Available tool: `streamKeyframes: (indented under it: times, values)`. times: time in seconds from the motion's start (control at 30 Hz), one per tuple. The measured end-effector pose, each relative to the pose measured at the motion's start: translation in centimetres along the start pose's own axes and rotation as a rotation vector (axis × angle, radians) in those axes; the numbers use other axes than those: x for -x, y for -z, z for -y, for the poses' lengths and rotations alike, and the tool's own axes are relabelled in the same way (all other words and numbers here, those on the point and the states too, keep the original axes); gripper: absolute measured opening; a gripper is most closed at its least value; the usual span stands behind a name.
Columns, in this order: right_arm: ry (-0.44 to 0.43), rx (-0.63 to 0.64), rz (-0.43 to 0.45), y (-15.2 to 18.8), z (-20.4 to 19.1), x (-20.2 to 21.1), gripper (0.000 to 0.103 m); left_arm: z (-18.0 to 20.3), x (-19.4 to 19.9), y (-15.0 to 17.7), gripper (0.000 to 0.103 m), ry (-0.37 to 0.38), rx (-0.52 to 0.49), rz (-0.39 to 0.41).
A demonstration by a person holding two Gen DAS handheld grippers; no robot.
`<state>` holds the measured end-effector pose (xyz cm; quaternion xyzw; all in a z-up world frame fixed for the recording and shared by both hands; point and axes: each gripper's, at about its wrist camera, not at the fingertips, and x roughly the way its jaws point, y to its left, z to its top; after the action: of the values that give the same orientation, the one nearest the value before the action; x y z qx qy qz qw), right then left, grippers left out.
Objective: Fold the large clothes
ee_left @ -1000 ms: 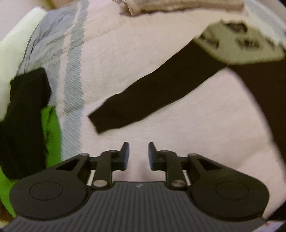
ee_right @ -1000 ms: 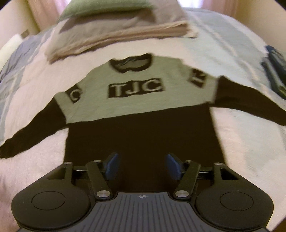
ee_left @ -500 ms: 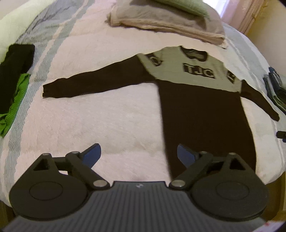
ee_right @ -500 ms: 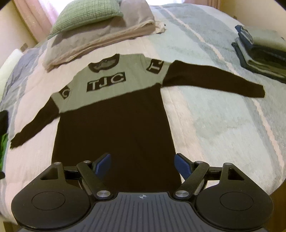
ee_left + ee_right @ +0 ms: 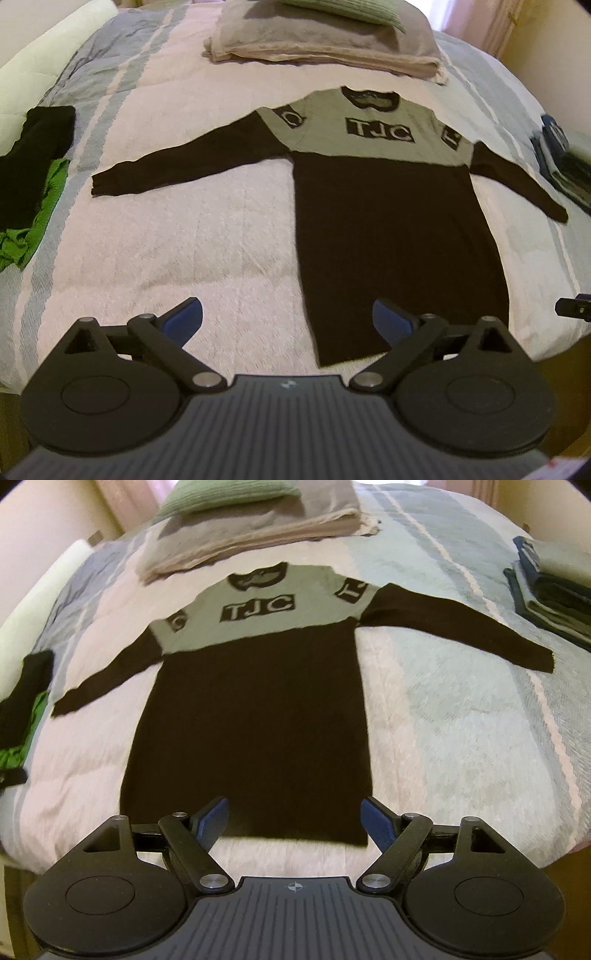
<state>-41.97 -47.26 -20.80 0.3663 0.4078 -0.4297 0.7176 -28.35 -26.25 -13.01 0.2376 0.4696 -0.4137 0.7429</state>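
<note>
A long black sweater (image 5: 388,221) with a grey yoke lettered "TJC" lies flat on the bed, face up, both sleeves spread sideways. My left gripper (image 5: 288,314) hovers above the hem's left corner; its jaws are opening, with nothing gripped between them. In the right wrist view the same sweater (image 5: 251,720) fills the middle. My right gripper (image 5: 295,814) hangs open over the hem near the foot of the bed, its blue pads (image 5: 373,818) touching no cloth.
The striped pink and grey-blue bedspread (image 5: 166,240) covers the bed. A folded blanket with a green pillow (image 5: 325,37) lies beyond the collar. Black and green clothes (image 5: 33,177) are heaped at the left, and a folded stack (image 5: 554,590) sits at the right.
Both grippers have drawn back toward the foot of the bed and risen, so the whole sweater now shows. The left jaws went from nearly shut to wide; the right widened a little.
</note>
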Motion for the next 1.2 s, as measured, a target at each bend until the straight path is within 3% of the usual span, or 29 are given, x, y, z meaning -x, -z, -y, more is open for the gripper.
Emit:
streamKeyframes:
  times: [0.33,0.77,1.2]
  values:
    - [0.070,-0.014,-0.028,2.4,-4.2,1.1,0.076,-0.1,1.2,1.0,0.097,0.058,-0.095,-0.003]
    - [0.084,0.025,-0.014,1.1,-9.4,1.7,0.076,-0.6,2.0,1.1,0.097,0.070,-0.076,0.006]
    - [0.076,0.028,-0.006,0.2,-9.6,1.3,0.076,2.0,1.8,0.8,0.097,0.096,-0.092,0.002]
